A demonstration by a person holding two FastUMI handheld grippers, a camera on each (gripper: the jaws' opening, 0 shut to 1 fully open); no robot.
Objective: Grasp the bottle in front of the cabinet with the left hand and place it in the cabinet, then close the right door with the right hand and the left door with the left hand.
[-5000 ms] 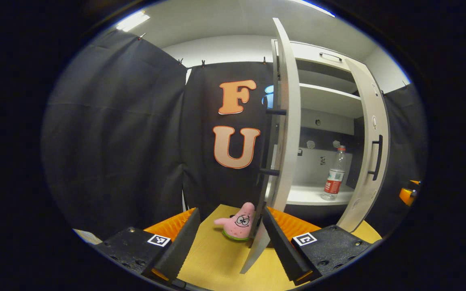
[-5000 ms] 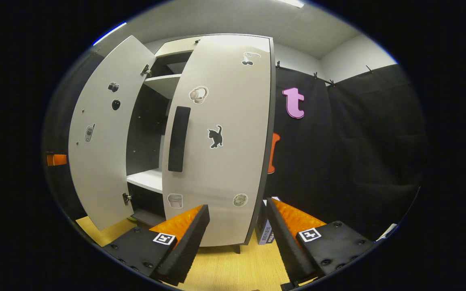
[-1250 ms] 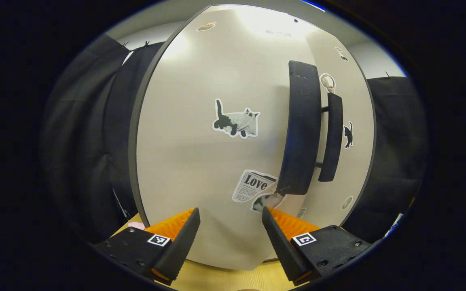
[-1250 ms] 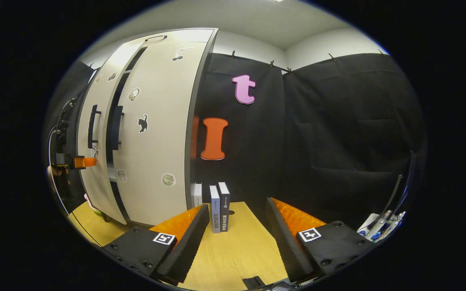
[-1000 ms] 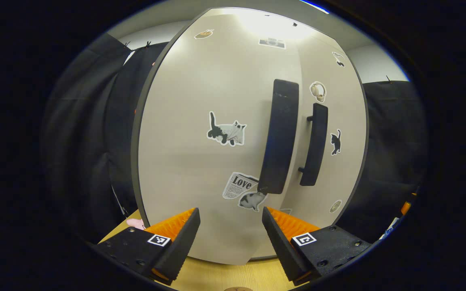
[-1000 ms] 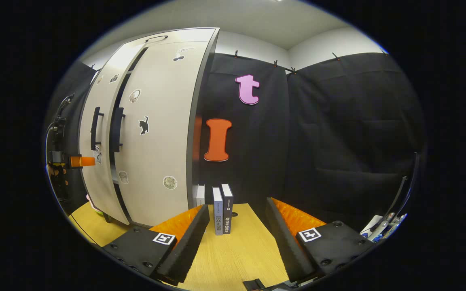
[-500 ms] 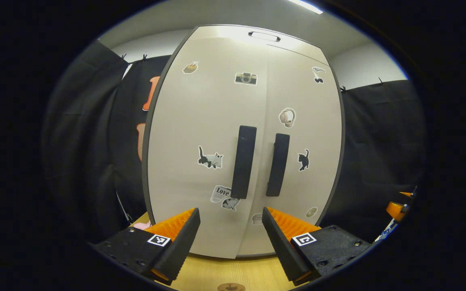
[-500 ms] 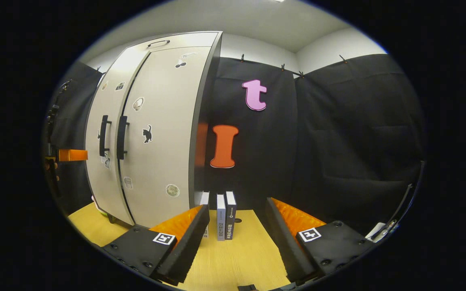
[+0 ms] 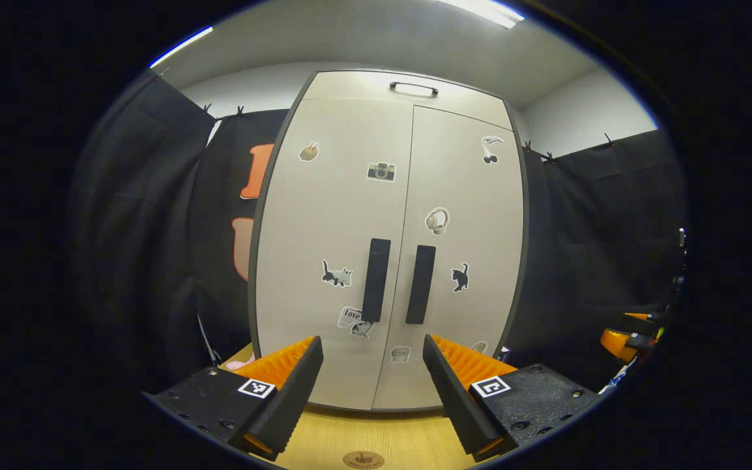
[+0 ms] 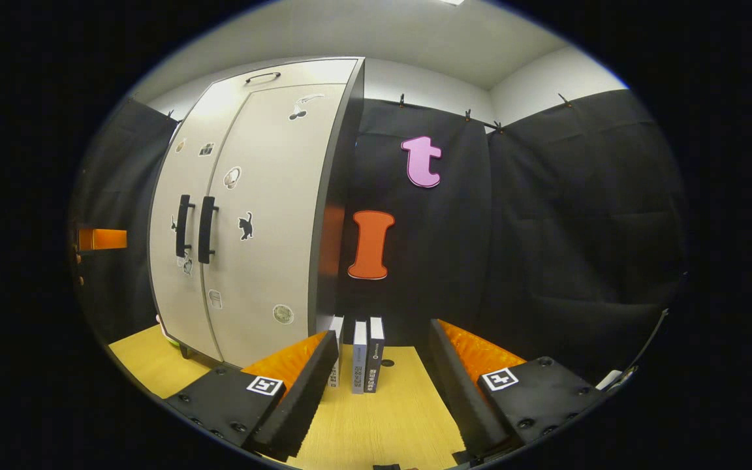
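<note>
Two doors — left door (image 9: 333, 254), right door (image 9: 461, 254) — flush shut on cabinet (image 10: 333, 196), contents hidden. Left gripper (image 9: 371, 385) at 6 o'clock, right gripper (image 10: 382, 385) — jaws apart, empty.

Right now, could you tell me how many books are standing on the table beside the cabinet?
3, upright in a row on the table, just right of the cabinet: one against its side, partly hidden by the right gripper, a middle one, and a dark one.
</note>
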